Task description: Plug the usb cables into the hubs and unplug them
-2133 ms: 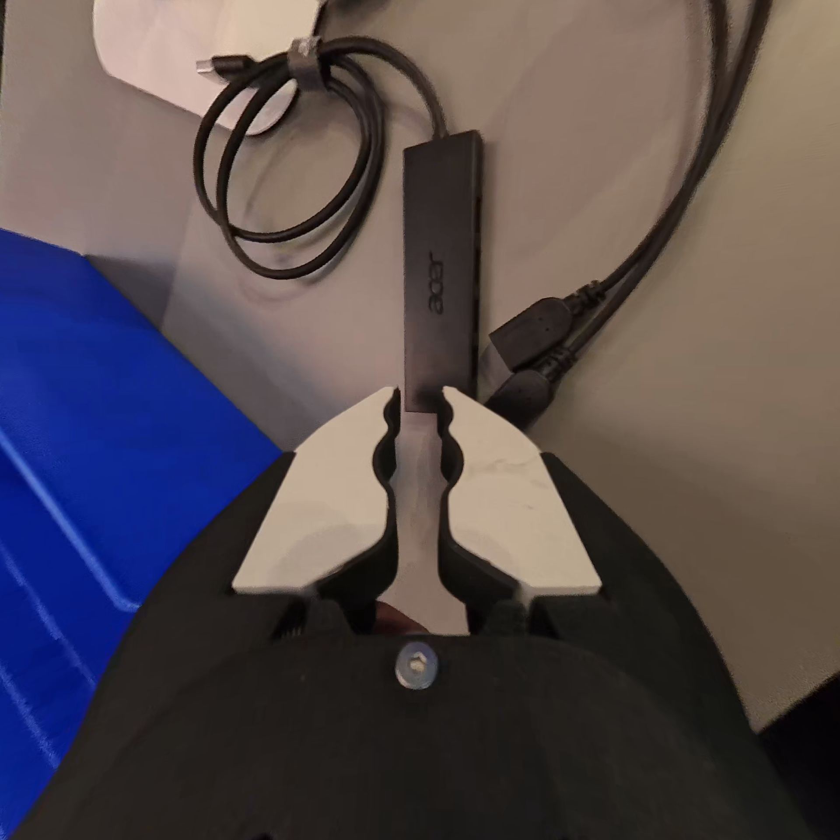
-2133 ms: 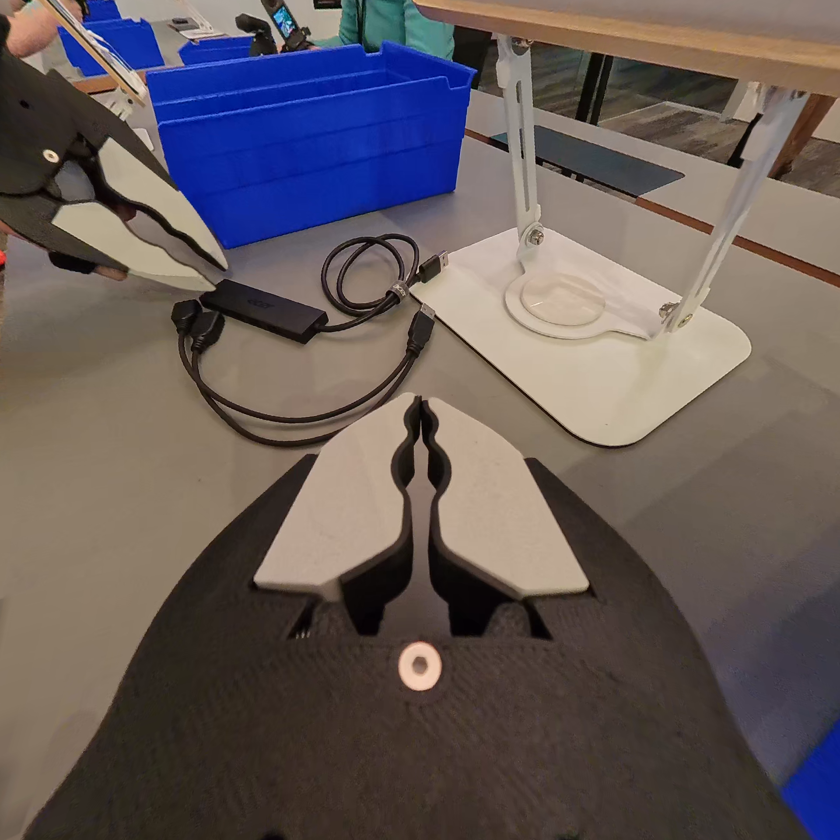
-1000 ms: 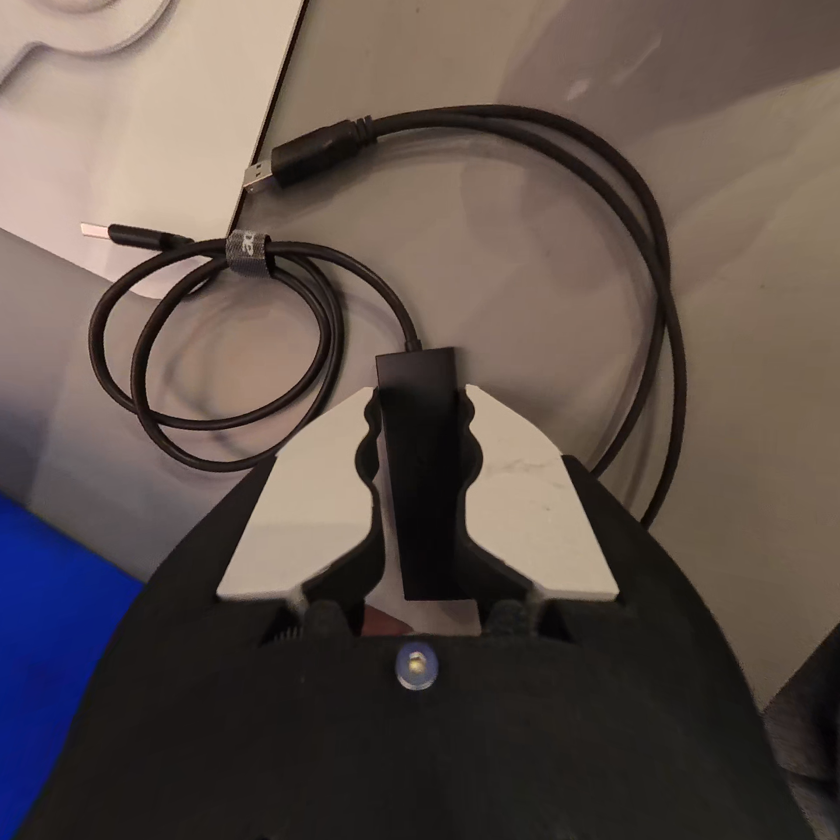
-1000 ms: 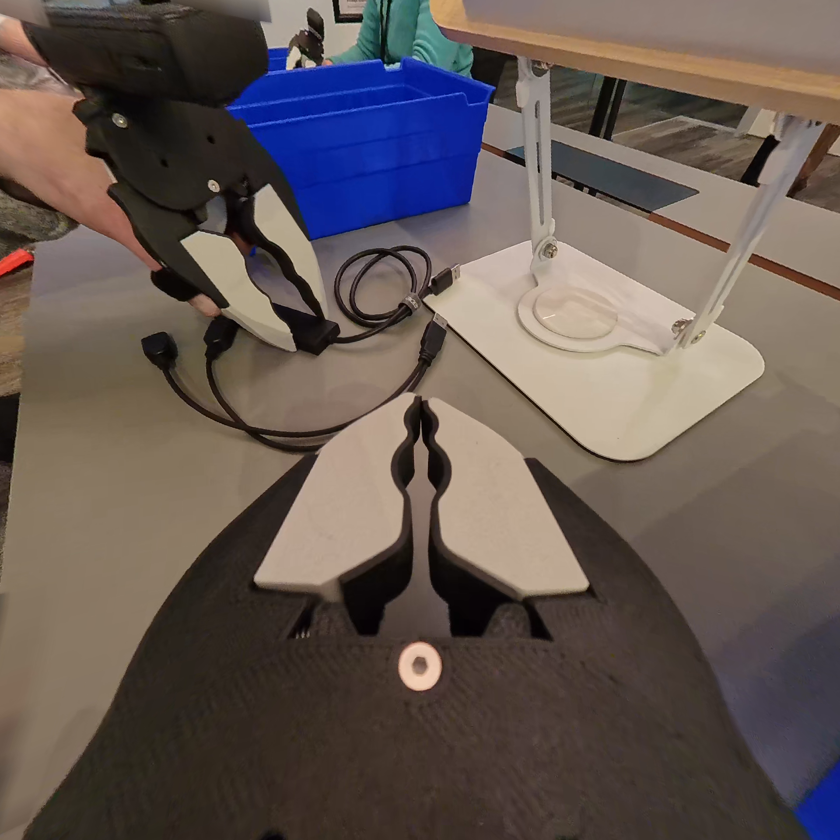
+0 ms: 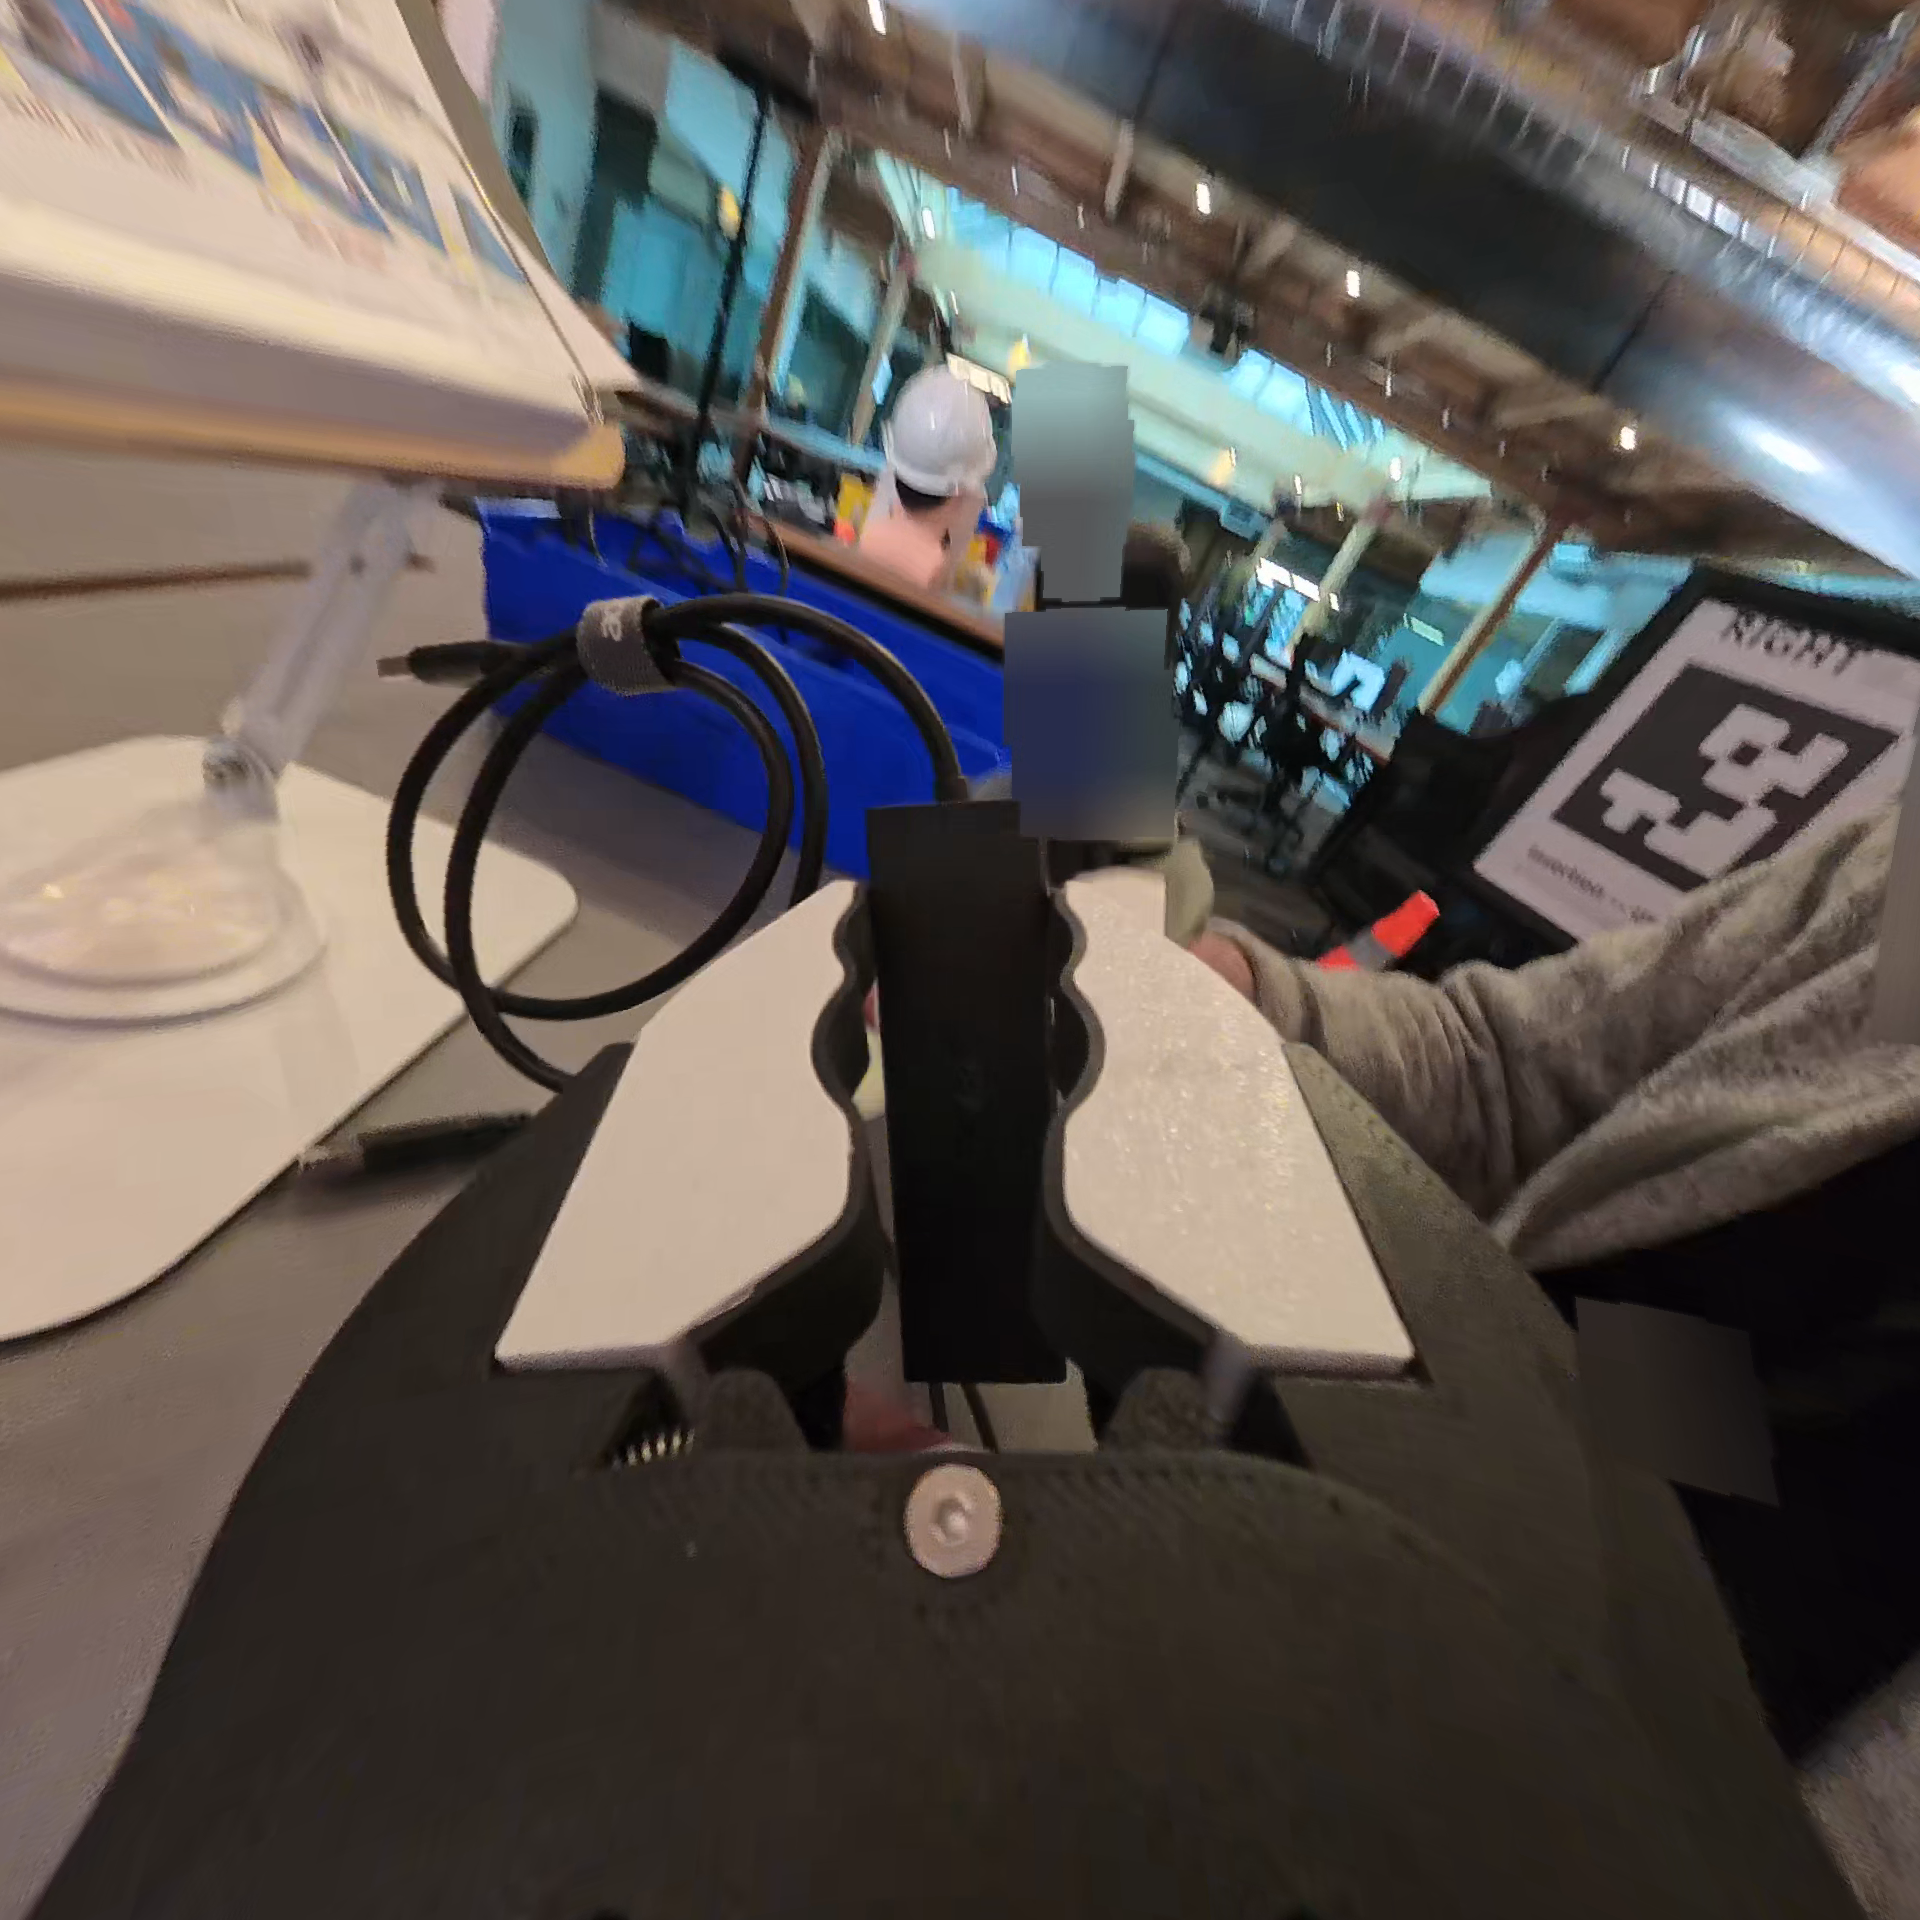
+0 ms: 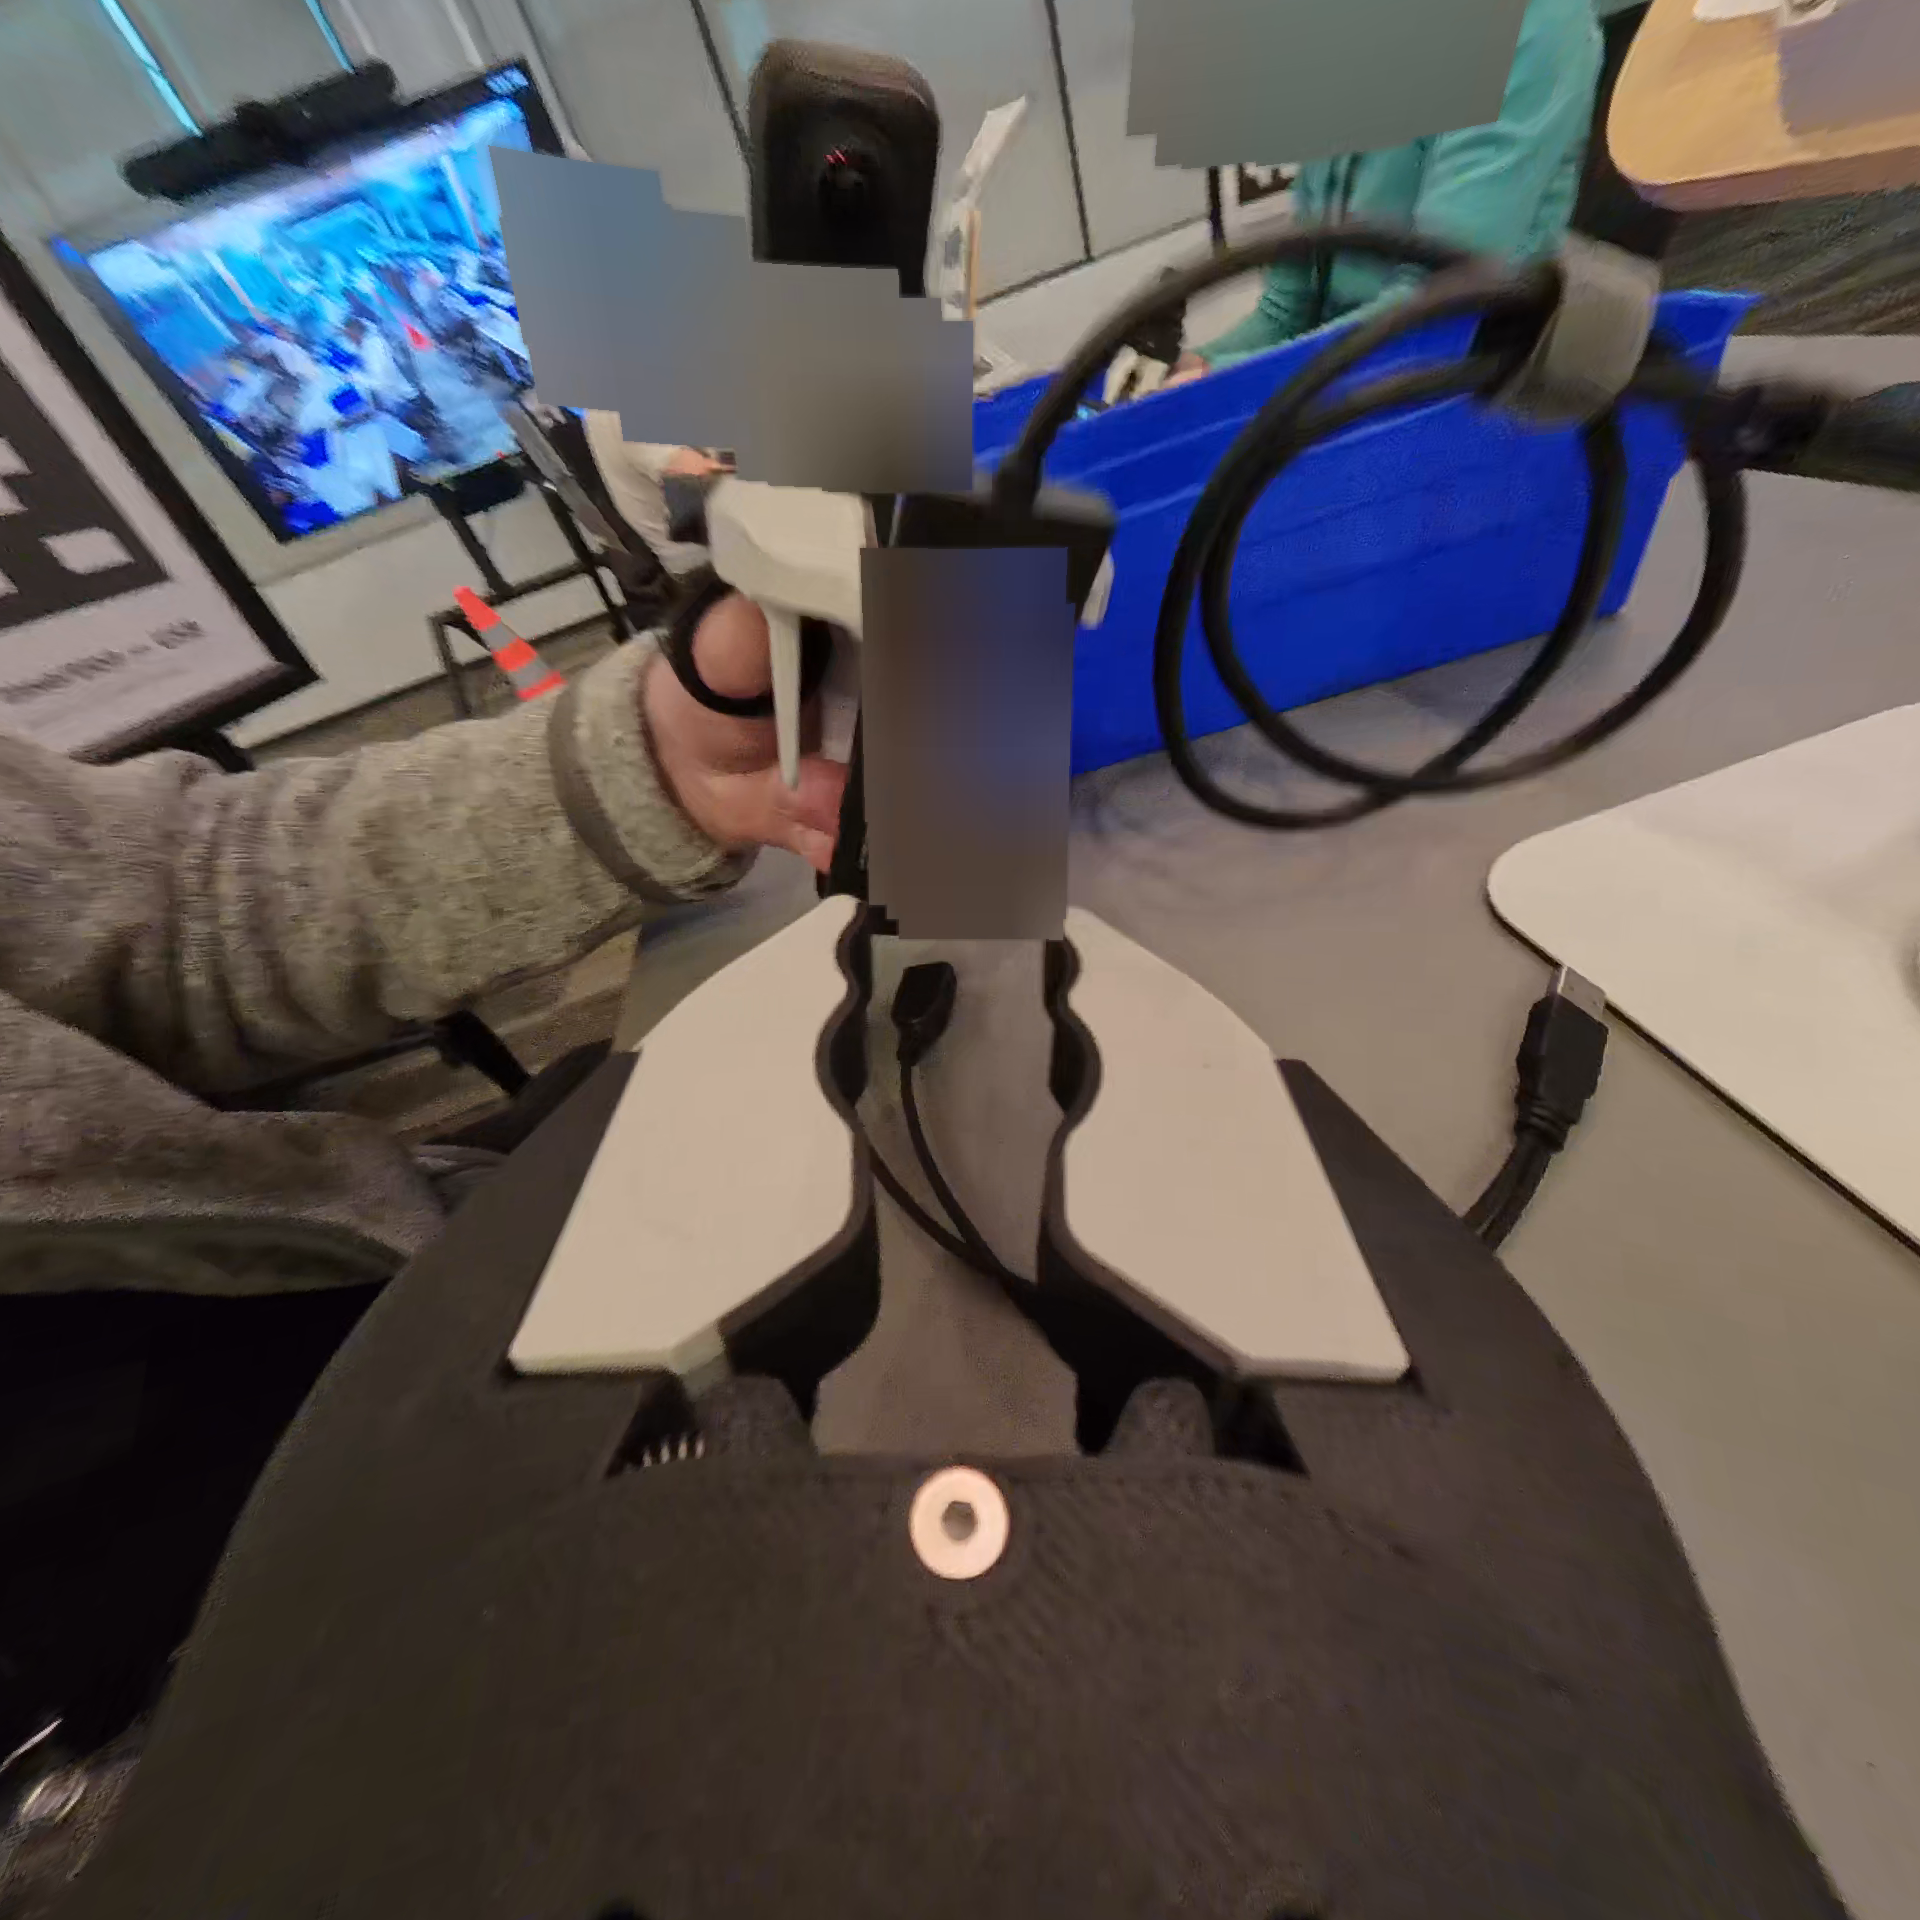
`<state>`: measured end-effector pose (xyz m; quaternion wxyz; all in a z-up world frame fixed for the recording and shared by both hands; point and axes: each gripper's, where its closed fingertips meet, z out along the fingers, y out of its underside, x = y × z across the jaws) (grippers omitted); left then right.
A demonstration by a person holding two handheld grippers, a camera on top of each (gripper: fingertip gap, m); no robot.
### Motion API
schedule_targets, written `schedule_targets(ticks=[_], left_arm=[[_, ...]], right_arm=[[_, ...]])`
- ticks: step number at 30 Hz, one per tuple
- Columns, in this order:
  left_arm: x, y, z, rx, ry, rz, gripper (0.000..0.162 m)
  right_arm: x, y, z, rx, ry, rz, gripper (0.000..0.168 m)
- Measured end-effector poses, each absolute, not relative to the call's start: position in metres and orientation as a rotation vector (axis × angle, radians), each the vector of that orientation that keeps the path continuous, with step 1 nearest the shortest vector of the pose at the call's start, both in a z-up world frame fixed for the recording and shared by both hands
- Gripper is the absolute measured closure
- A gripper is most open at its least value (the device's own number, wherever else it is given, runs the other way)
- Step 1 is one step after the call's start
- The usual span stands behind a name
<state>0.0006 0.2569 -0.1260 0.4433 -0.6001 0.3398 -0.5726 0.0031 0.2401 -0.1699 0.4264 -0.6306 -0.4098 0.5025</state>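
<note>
With the hub [image 5: 961, 1091] clamped upright between the left gripper [image 5: 958, 914] fingers, its coiled lead [image 5: 613, 831] at ten o'clock, and the right gripper [image 6: 956, 935] fingers spread around a dangling plug [image 6: 920, 997], misalignment could be caused by cable sway.

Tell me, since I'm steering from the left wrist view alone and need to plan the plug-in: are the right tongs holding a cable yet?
Observer: No. The right tongs are open and empty. A black cable end shows in the gap between them, ungripped, with the hub held up beyond.
Operator: I see a blurred shape by the white base. What is it?
Observer: In the right wrist view a black USB plug lies on the table there, its metal tip at the edge of the white stand base.
</note>
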Motion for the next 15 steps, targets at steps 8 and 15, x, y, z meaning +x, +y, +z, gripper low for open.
schedule_targets(ticks=[8,15], left_arm=[[0.004,0.278,-0.103,-1.369,0.557,-1.155,0.13],[0.013,0.278,-0.096,-1.348,0.53,-0.88,0.13]], right_arm=[[-0.016,0.252,-0.182,-1.674,-0.894,0.94,0.109],[-0.02,0.262,-0.179,-1.655,-0.871,0.729,0.147]])
